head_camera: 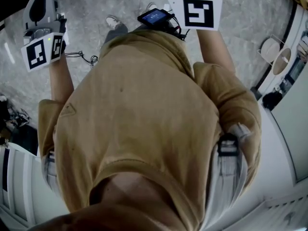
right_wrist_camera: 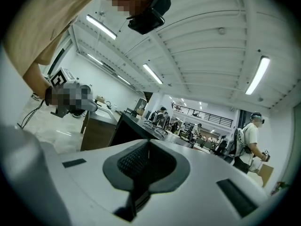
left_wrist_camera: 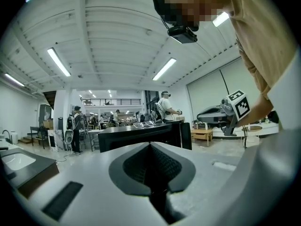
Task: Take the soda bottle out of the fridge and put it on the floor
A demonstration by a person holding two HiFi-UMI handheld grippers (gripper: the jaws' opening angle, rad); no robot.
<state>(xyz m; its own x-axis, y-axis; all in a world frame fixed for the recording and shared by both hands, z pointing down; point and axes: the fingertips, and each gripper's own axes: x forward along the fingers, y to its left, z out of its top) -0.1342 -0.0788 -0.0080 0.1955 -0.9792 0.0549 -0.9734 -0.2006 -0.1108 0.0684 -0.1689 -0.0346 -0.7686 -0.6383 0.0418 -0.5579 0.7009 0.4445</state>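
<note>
**Both grippers shut on nothing; soda bottle not to be located**

Nearest the cameras, the jaws of the left gripper (left_wrist_camera: 150,147) are seen pressed together along a dark seam. Nothing is caught between its ribbed pads (left_wrist_camera: 141,166). The jaws of the right gripper (right_wrist_camera: 148,145) are likewise closed on each other and hold nothing.

In the head view, the middle is filled by the person's tan shirt (head_camera: 144,109). Both grippers are held out ahead of it over a grey marbled floor (head_camera: 96,4). The left marker cube (head_camera: 43,52) is seen at the upper left and the right marker cube (head_camera: 198,12) at the top. A small lit screen (head_camera: 155,17) is mounted just beside the right cube. A shoe (head_camera: 113,21) is shown on the floor between the two cubes, and a thin cable (head_camera: 84,57) lies near the left one. A white cabinet front (head_camera: 293,124) is seen at the right edge.

Farther off, both gripper views are tilted upward. A black counter (left_wrist_camera: 141,132) is seen beyond the left jaws, under a white ribbed ceiling with strip lights (left_wrist_camera: 59,62). Standing people (left_wrist_camera: 167,105) are shown deep in the hall. In the right gripper view, a person carrying a backpack (right_wrist_camera: 249,142) is seen at the far right.

The soda bottle is caught by none of the three views. Its place, its look and the way its long axis points cannot be told.
</note>
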